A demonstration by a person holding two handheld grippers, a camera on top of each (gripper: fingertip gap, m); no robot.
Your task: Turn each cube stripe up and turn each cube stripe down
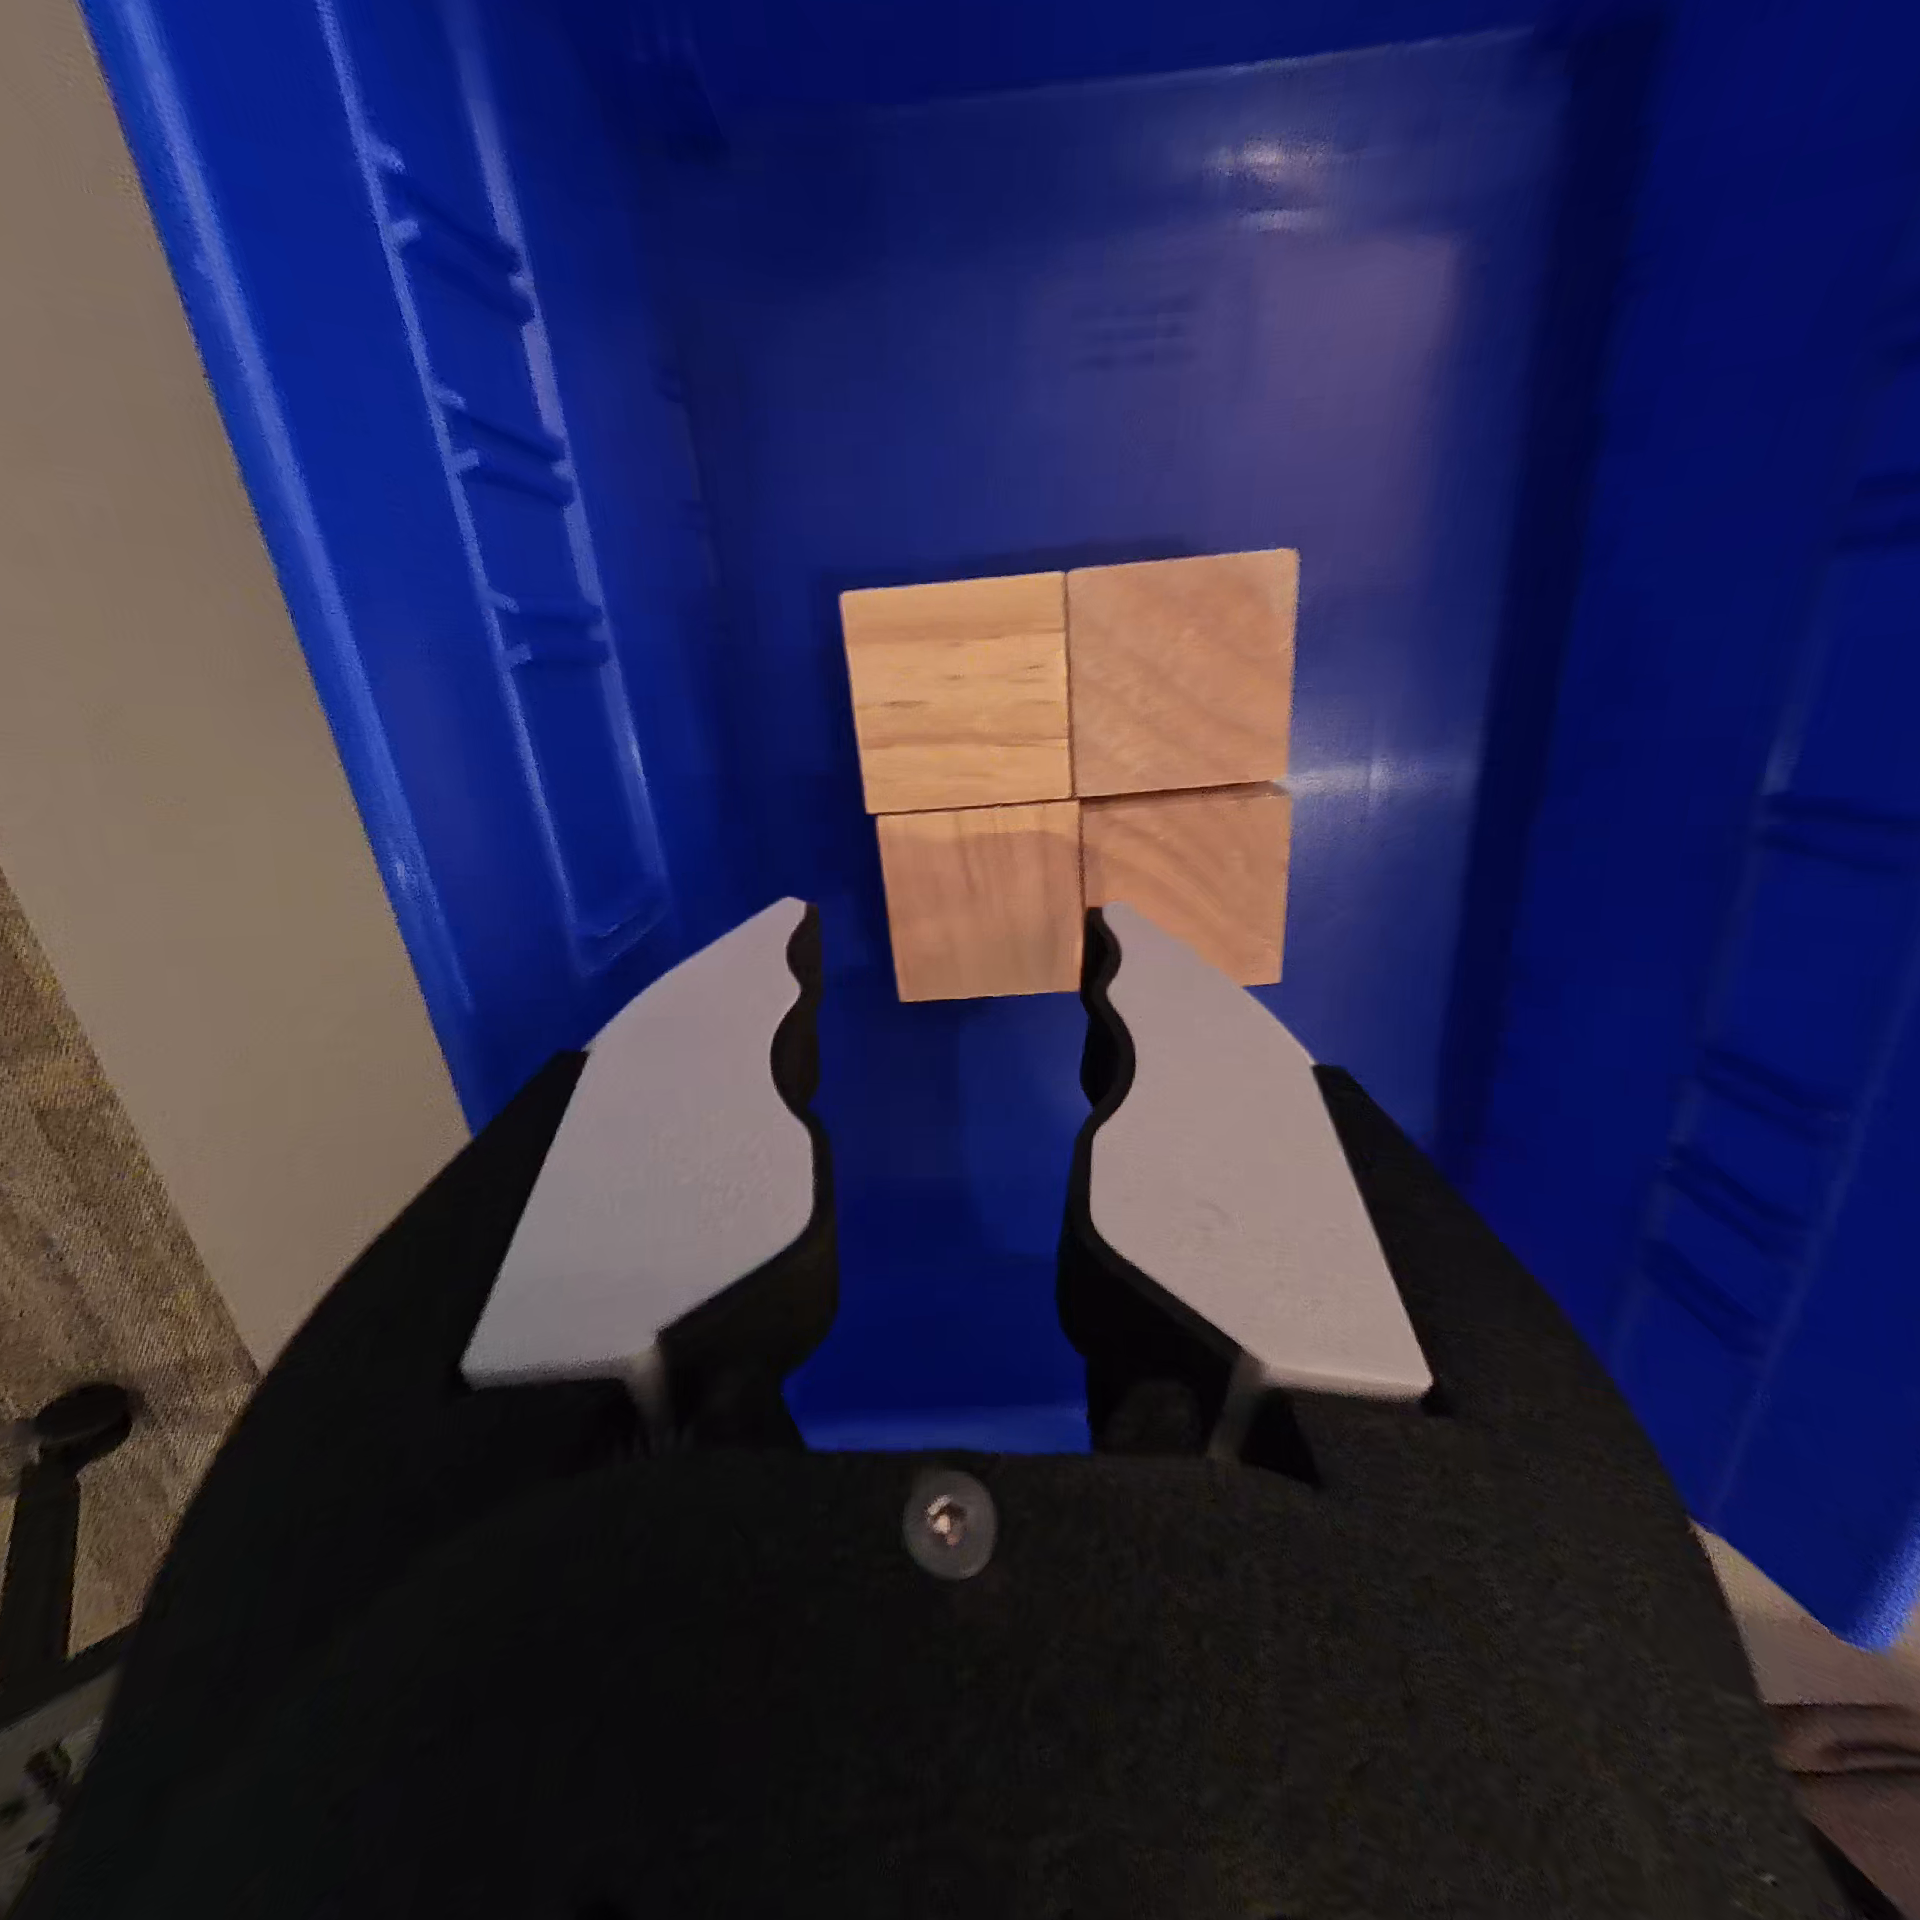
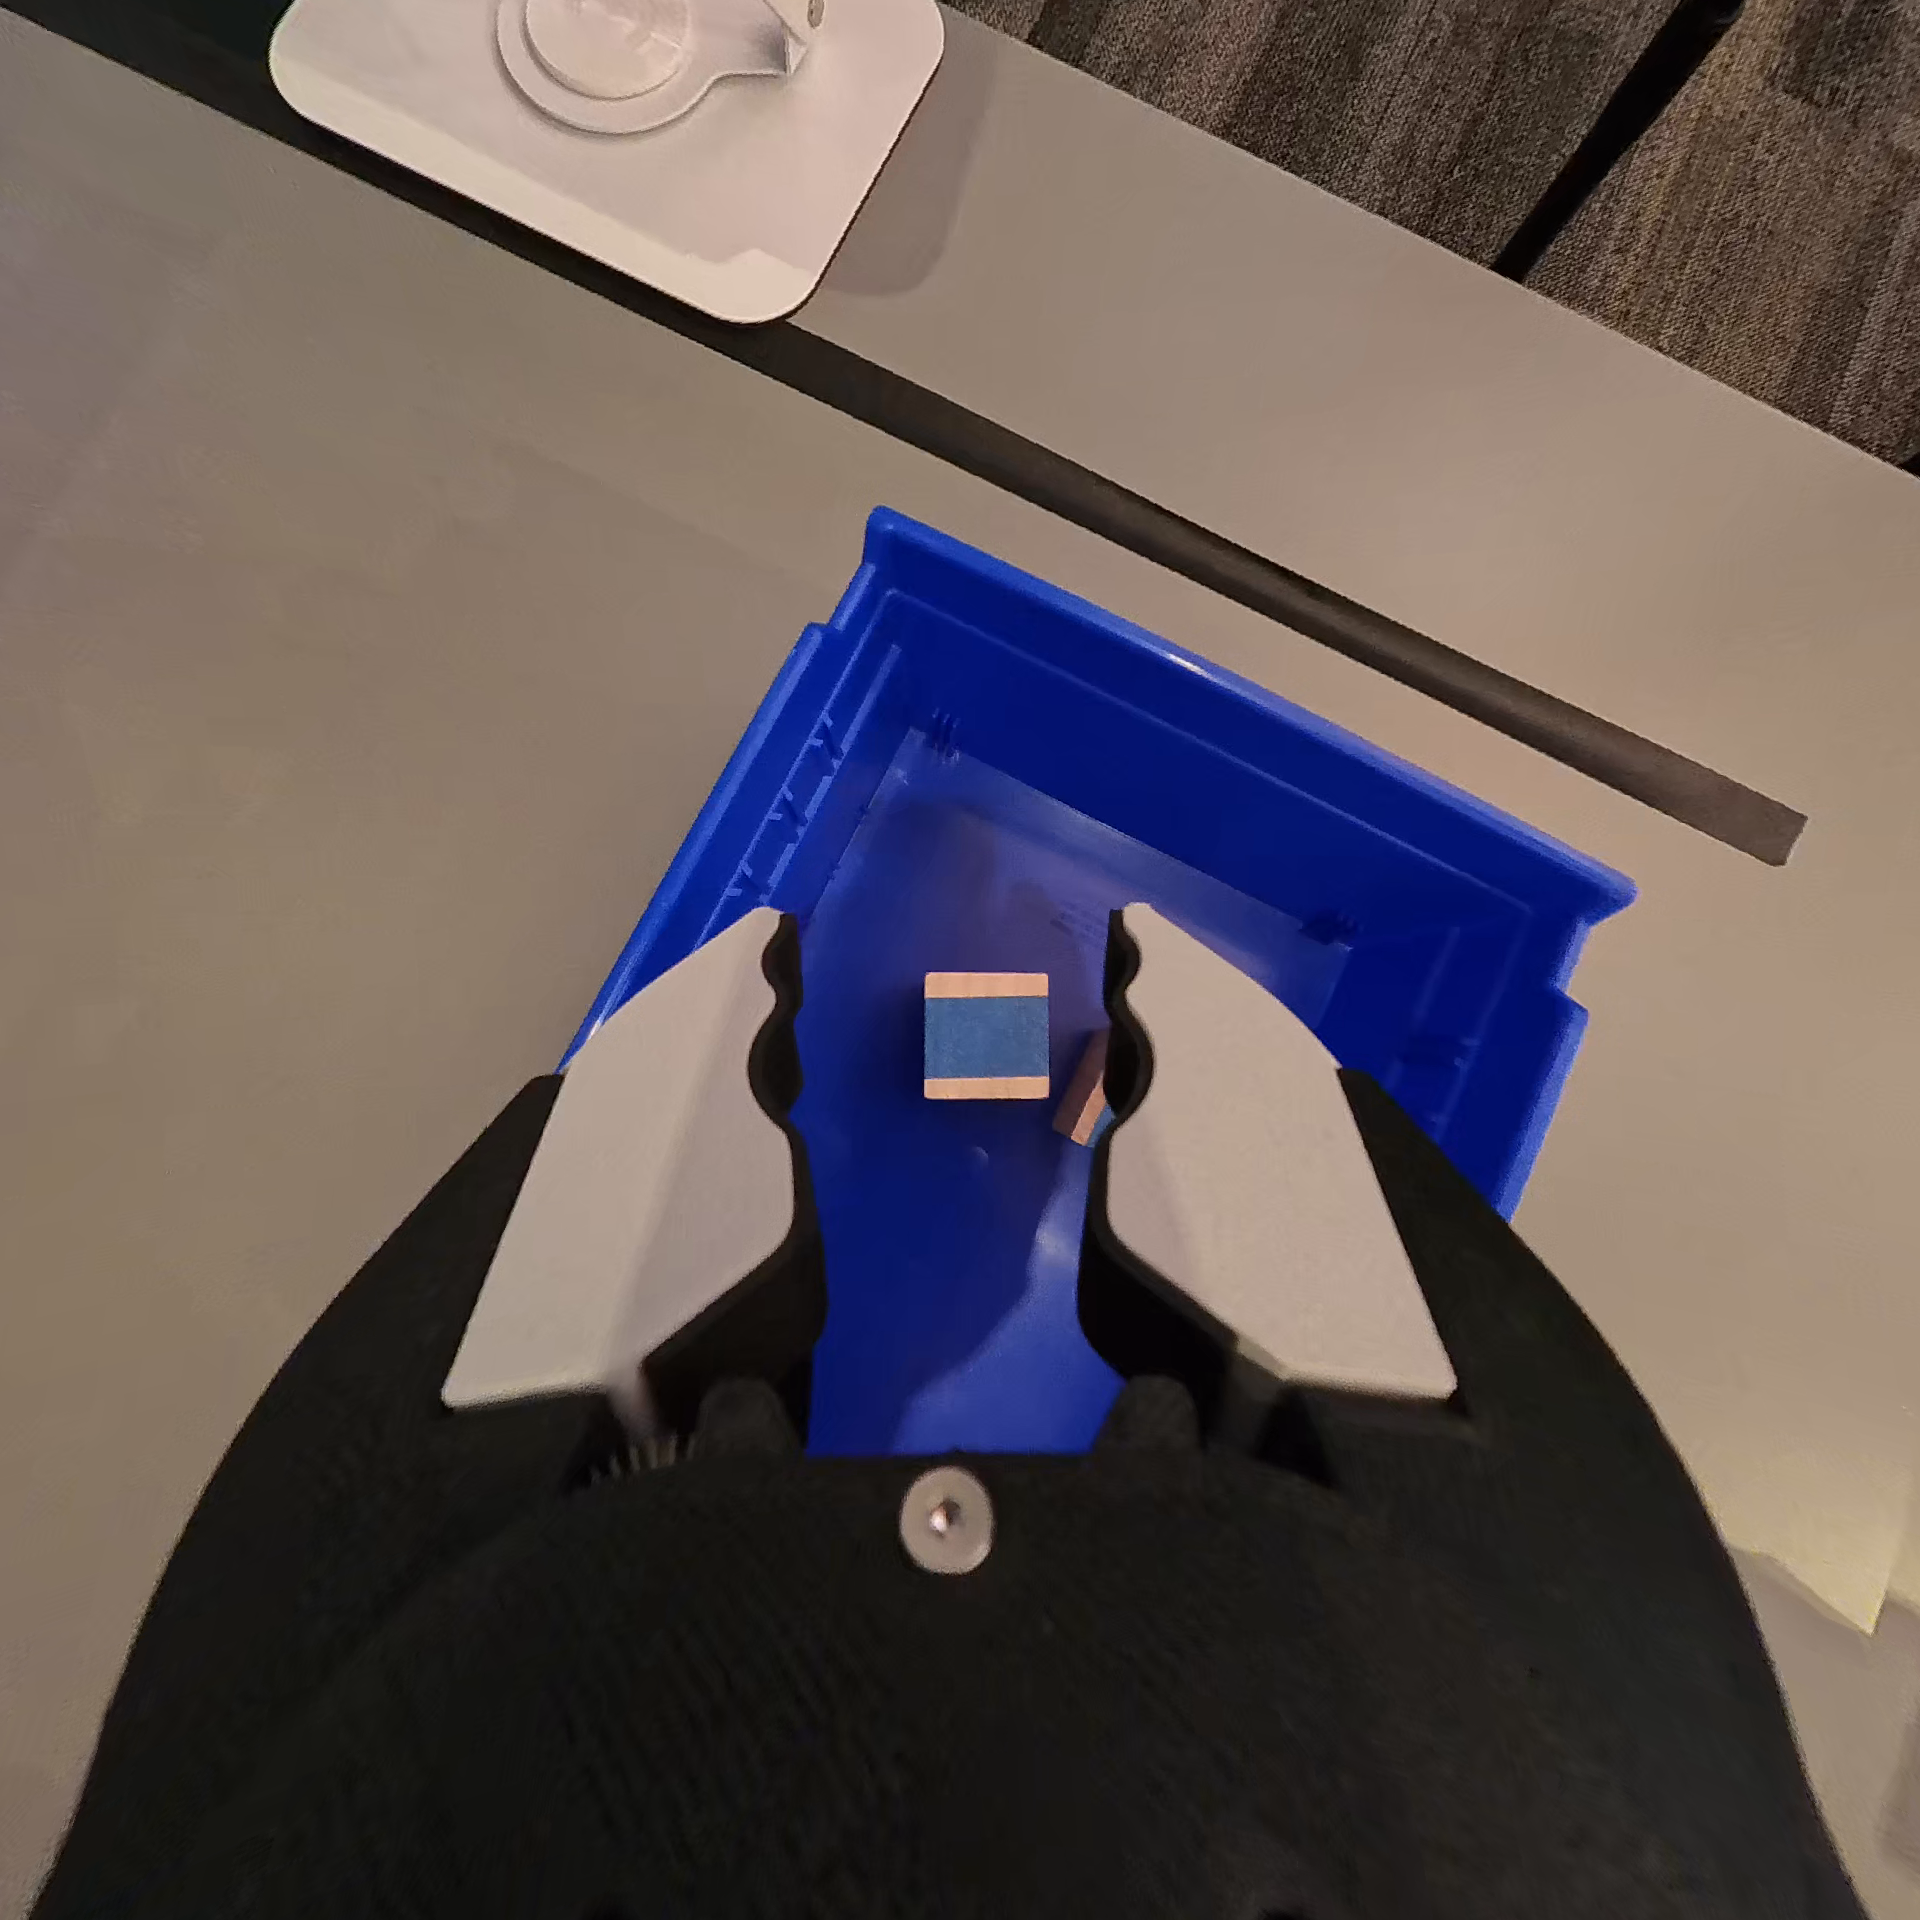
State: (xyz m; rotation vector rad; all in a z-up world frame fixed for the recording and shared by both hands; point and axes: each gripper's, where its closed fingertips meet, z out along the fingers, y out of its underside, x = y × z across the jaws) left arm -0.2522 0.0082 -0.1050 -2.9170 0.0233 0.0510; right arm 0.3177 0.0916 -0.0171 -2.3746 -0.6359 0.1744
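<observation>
In the left wrist view two plain wooden cubes, the left cube (image 1: 956,691) and the right cube (image 1: 1184,670), stand touching side by side on the floor of a blue bin (image 1: 1662,727). No stripe shows on their top or near faces. My left gripper (image 1: 951,914) is open and empty just in front of the left cube. In the right wrist view a cube with a blue stripe facing up (image 2: 985,1036) lies in a blue bin (image 2: 1247,717). A second cube (image 2: 1081,1101) is mostly hidden behind my right finger. My right gripper (image 2: 951,920) is open and empty, high above them.
The bin stands on a grey table (image 2: 312,675). A white tray (image 2: 810,177) with a clear round object lies at the far left. A dark strip (image 2: 1247,561) crosses the table beyond the bin. Carpet (image 2: 1558,156) lies past the table edge.
</observation>
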